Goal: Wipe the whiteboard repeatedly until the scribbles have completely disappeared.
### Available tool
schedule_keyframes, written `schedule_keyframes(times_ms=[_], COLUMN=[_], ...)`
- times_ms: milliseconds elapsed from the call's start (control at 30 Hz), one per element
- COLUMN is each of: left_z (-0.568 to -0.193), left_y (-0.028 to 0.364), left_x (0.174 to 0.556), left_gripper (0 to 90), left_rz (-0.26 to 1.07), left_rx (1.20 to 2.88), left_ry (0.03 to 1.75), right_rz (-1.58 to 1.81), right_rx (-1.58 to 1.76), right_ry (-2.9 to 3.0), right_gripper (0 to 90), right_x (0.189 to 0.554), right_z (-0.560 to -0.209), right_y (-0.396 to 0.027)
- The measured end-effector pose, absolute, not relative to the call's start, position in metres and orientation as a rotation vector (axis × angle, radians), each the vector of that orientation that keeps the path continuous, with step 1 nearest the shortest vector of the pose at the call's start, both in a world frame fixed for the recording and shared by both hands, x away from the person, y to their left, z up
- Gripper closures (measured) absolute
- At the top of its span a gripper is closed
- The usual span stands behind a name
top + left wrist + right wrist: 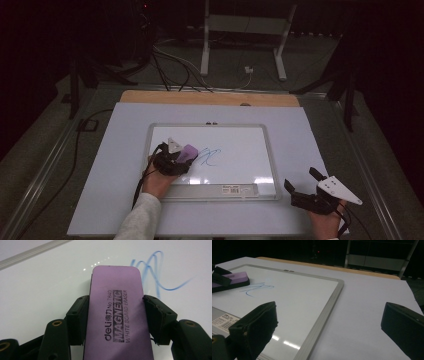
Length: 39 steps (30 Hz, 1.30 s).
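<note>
Two grippers are in my hands, and one thing is held between them all told: a flat purple rectangular whiteboard eraser [117,315] printed "deli MAGNETIC WHITE BOARD ERASER". My left gripper [172,160] pinches it by its long sides, one black jaw pressed against each edge in the left gripper view, with the eraser's far end sticking out past the jaw tips. The eraser lies low over the one white rectangular whiteboard with a silver frame [270,150], at the left-middle of its writing surface; whether its underside actually touches the board I can't quite tell from here. Just beside the eraser's far end, to its right, sits one scribble of blue marker loops [209,156], and the eraser's corner seems to reach the scribble's near edge.

My right gripper [305,186] rests off the board's lower right corner, above the pale sheet covering the tabletop [107,165], its jaws spread wide with nothing between them. One grey three-cornered plate [337,189] rides on top of it. A strip of bare wooden table edge [210,98] shows beyond the sheet's far side.
</note>
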<state>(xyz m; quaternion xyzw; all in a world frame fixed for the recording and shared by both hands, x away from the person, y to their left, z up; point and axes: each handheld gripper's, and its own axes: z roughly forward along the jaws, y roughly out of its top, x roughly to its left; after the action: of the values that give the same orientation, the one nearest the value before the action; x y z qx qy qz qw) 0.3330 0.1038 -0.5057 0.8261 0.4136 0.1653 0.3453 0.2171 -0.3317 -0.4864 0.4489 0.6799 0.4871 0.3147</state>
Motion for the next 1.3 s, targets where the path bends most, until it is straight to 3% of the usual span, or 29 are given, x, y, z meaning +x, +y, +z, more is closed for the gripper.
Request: schedule_keyframes(times_ms=[267,567,667,1000,1300], left_z=[-0.504,-0.503,-0.504,-0.503,-0.504], left_y=[0.084,0.113,0.119,0.095,0.061], left_x=[0.322,0.345,0.350,0.341,0.323], left_gripper=[41.8,41.9,41.9,41.9,41.8], left_rz=[0.354,0.535,0.508,0.475,0.342], left_rx=[2.201,2.131,2.089,2.140,2.201], left_ry=[0.948,1.215,1.265,1.162,0.960], right_rz=[1.286,1.288,1.286,1.285,1.287], right_rx=[1.182,1.185,1.183,1.182,1.181], right_ry=[1.790,1.782,1.786,1.791,1.791], right_gripper=[0.9,0.9,1.0,0.9,1.0], right_x=[0.217,0.216,0.217,0.217,0.217], right_z=[-0.486,-0.486,-0.486,-0.486,-0.486], right_y=[-0.332,-0.334,-0.333,-0.332,-0.332])
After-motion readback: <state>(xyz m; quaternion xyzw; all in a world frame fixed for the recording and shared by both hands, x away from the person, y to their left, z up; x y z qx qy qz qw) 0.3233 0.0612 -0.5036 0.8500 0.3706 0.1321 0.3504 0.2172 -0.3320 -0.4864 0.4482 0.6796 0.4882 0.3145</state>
